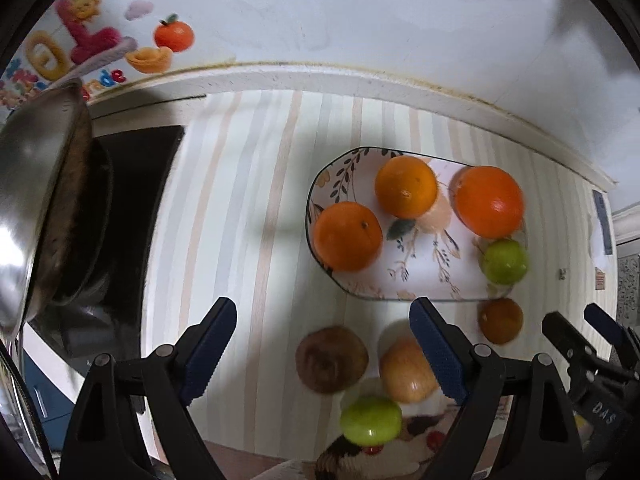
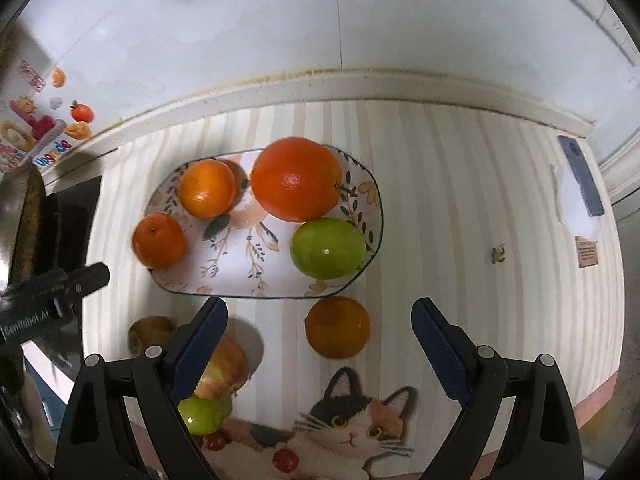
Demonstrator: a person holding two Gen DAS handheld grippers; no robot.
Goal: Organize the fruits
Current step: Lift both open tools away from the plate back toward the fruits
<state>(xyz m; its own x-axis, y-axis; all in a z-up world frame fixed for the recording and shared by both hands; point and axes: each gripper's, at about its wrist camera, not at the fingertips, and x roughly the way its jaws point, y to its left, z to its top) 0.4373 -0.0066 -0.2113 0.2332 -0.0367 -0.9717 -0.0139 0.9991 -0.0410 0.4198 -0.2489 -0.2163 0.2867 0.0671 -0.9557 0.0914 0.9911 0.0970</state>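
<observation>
Left claw (image 1: 322, 346): hovering with its fingers standing apart, gripping nothing, over the loose fruit on the near side of the plate.
Right claw (image 2: 320, 342): also gaping wide and holding nothing, hanging just short of the plate's near rim.
Small green fruit (image 2: 200, 414): sitting farthest from the plate, on the cat-print edge of the mat.
Apple (image 2: 222, 368): lying between that green fruit and the plate.
Brown fruit (image 1: 331, 358): resting beside the apple, near the plate's left end.
Loose orange (image 2: 337, 326): sitting on the counter (image 2: 460, 220), just outside the plate's near rim.
Plate (image 2: 280, 290): an oval, its long axis running left to right along the counter's back edge.
On the plate: a green apple (image 2: 328, 248) by the near right rim, a large orange (image 2: 296, 178) behind it, a mid-sized orange (image 2: 206, 188) at the far left, a small orange (image 2: 159, 241) overhanging the left rim.
</observation>
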